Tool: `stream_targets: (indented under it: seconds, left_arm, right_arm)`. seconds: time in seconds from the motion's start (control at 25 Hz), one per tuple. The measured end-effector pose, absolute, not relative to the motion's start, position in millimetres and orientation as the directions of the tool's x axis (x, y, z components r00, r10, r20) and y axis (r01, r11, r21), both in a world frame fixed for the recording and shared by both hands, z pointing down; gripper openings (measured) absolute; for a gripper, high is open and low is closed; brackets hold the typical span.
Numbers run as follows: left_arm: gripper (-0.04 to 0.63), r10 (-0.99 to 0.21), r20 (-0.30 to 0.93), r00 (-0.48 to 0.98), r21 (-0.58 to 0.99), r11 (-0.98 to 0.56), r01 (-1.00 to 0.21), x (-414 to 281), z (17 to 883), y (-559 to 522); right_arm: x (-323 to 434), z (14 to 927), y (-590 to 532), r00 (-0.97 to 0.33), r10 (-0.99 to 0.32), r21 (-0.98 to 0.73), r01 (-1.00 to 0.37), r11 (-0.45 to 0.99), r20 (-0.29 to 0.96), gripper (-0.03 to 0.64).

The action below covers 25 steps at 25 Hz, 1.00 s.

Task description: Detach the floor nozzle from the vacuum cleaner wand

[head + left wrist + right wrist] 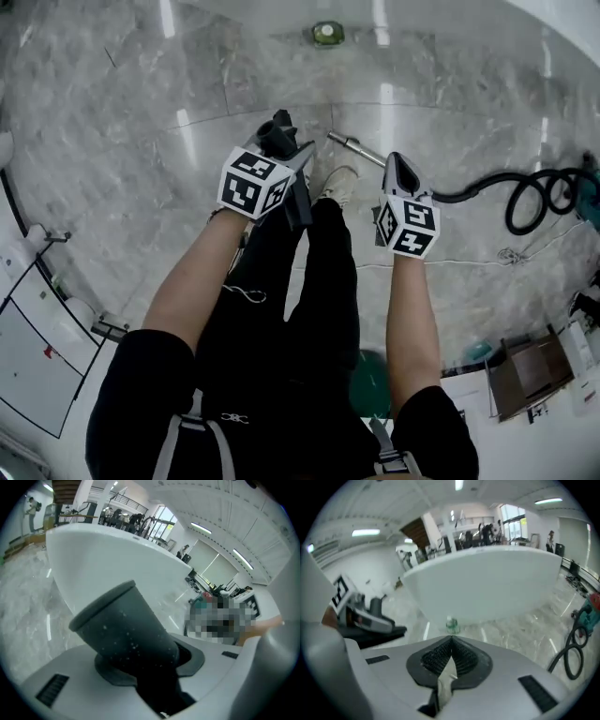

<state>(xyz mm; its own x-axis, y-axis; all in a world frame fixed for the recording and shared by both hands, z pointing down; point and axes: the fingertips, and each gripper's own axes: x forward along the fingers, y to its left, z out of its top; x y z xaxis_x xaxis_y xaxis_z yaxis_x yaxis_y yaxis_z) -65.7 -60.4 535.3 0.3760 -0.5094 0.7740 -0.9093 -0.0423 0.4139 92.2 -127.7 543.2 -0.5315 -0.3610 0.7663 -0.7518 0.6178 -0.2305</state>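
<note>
**Head view.** The left gripper [281,155] is clamped on the dark neck of the floor nozzle [277,131] and holds it clear of the marble floor [141,122], in front of the person's legs. The metal wand [354,145] lies on the floor just beyond, apart from the nozzle, so the joint looks already undone. The right gripper [401,167] hangs empty to the right of the wand. A black hose [525,202] curls from the wand to a teal vacuum cleaner [591,192] at the far right. A green bottle [326,35] stands far off by the white counter [562,28], and a cardboard box [530,370] sits near right.

**Left gripper view.** The jaws stand wide round the nozzle's dark grey tube [122,625], pads pressed to its sides.

**Right gripper view.** The ribbed pads meet with nothing between them. The nozzle [370,620] shows at left, the bottle [450,624] ahead under the counter and the hose [572,651] at right.

What remains is probably setting the nozzle down. It would be best kept gripped by the neck and level, and lowered to bare floor on the left. The wand, the hose loops and the person's own feet are the things to avoid.
</note>
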Motion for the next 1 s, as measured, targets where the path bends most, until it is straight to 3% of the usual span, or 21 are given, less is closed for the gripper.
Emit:
stream_targets:
  seconds: [0.12,0.24,0.44,0.52,0.72,1.0]
  left_arm:
    - [0.172,-0.565,0.752,0.339,0.387,-0.038,-0.921,-66,460,-78]
    - [0.172,-0.608,0.722,0.331,0.39,-0.038,-0.92,-59,365,-76]
    - [0.172,-0.729,0.628,0.272,0.305,-0.091,-0.948,-57,189,-76]
    - [0.172,-0.776,0.574,0.26,0.246,-0.139,-0.959,-49,131,-82]
    - [0.172,-0.843,0.426,0.328,0.271,-0.226,-0.935,-22,12,-83]
    - [0.172,-0.89,0.301,0.343,0.153,-0.31,-0.938,2,-80,-105]
  right_arm:
    - [86,395,-162,-0.626,-0.478,-0.296,-0.746,0.596,0.617,0.014]
    - [97,272,-162,-0.63,-0.544,-0.277,-0.755,0.594,0.554,0.014]
    - [112,130,-155,-0.596,-0.634,-0.008,-0.732,0.682,0.492,0.014]
    - [131,87,-158,-0.572,-0.687,0.044,-0.754,0.656,0.449,0.014]
    - [185,-10,-157,-0.524,-0.809,-0.236,-0.849,0.472,0.267,0.014]
    - [176,-95,-151,-0.603,-0.785,-0.285,-0.784,0.552,0.139,0.014]
